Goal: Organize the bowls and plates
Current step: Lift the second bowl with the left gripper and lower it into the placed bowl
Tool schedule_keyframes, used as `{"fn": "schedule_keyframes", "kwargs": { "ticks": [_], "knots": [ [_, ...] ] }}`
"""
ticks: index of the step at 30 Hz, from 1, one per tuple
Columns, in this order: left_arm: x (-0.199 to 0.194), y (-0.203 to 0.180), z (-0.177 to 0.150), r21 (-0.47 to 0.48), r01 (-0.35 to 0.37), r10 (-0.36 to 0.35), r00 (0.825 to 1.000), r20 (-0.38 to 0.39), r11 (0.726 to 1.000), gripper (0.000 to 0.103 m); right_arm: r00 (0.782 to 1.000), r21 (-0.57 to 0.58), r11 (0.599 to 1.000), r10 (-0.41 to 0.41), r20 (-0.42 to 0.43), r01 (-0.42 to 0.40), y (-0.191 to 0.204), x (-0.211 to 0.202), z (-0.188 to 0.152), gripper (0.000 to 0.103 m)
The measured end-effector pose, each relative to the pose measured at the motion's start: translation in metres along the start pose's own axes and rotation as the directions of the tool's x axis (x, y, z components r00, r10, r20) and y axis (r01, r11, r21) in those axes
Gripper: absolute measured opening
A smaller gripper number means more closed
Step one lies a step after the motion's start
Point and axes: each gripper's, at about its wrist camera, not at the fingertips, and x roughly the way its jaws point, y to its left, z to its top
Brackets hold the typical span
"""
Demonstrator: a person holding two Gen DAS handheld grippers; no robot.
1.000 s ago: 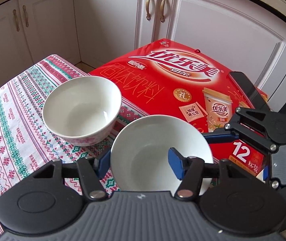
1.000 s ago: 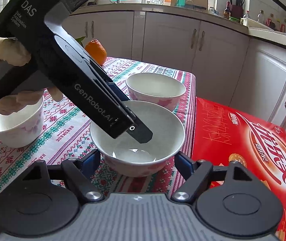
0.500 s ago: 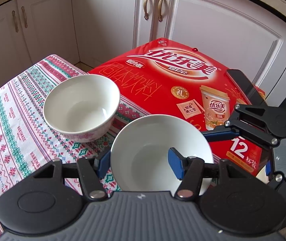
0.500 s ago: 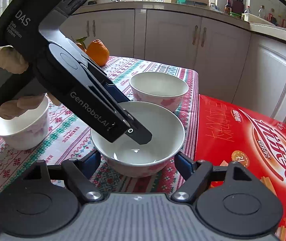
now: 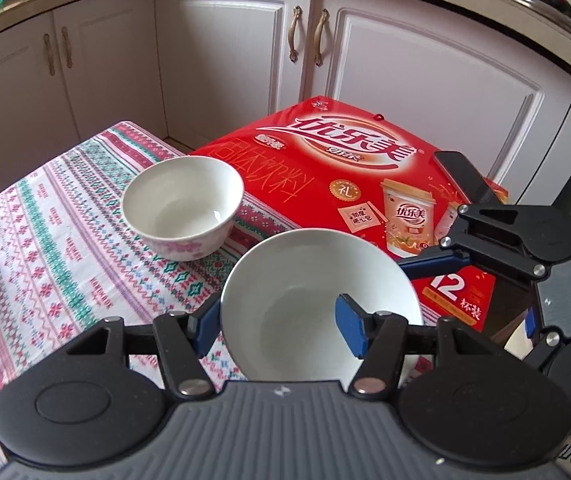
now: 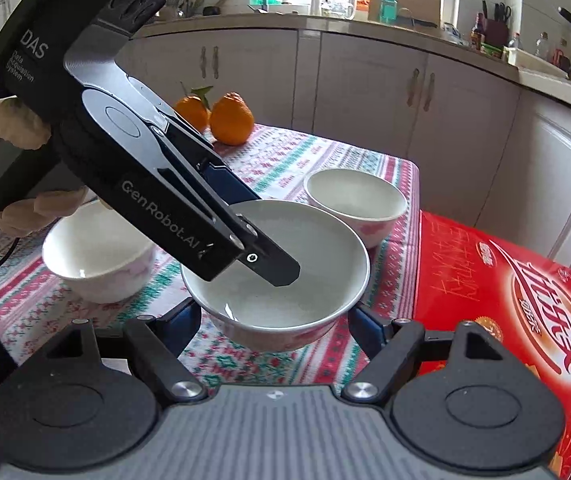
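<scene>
A wide white bowl (image 5: 305, 304) with pink flowers is lifted above the patterned tablecloth. My left gripper (image 5: 277, 326) is shut on its rim, one finger inside and one outside; this also shows in the right wrist view (image 6: 281, 264). My right gripper (image 6: 275, 320) is open, its fingers either side of the bowl's base, not touching. A second bowl (image 5: 183, 206) stands at the table's far corner, also seen in the right wrist view (image 6: 355, 200). A third bowl (image 6: 97, 252) stands at the left.
A red drinks carton (image 5: 349, 176) lies beside the table with a black phone (image 5: 463, 176) on it. Two oranges (image 6: 231, 118) sit at the table's far side. White cabinets (image 5: 425, 80) stand behind.
The held bowl has risen a little off the cloth. Both grippers have lifted and drawn back slightly.
</scene>
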Motion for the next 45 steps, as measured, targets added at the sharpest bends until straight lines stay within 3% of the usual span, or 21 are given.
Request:
{"fn": "schedule_keyframes", "kwargs": {
  "ticks": [11, 29, 45],
  "knots": [
    [-0.045, 0.011, -0.023, -0.046, -0.053, 0.055, 0.997, 0.049, 0.998, 0.060, 0.999, -0.070, 0.997, 0.043, 0.028, -0.041, 0.038, -0.012, 0.020, 0.084],
    [-0.102, 0.051, -0.067, -0.171, -0.176, 0.192, 0.978, 0.078, 0.969, 0.060, 0.983, -0.171, 0.969, 0.184, 0.009, -0.180, 0.094, 0.017, 0.054, 0.084],
    [-0.094, 0.064, -0.094, -0.232, -0.159, 0.176, 0.983, 0.054, 0.960, 0.060, 0.974, -0.154, 0.962, 0.218, -0.057, -0.224, 0.108, 0.038, 0.047, 0.084]
  ]
}}
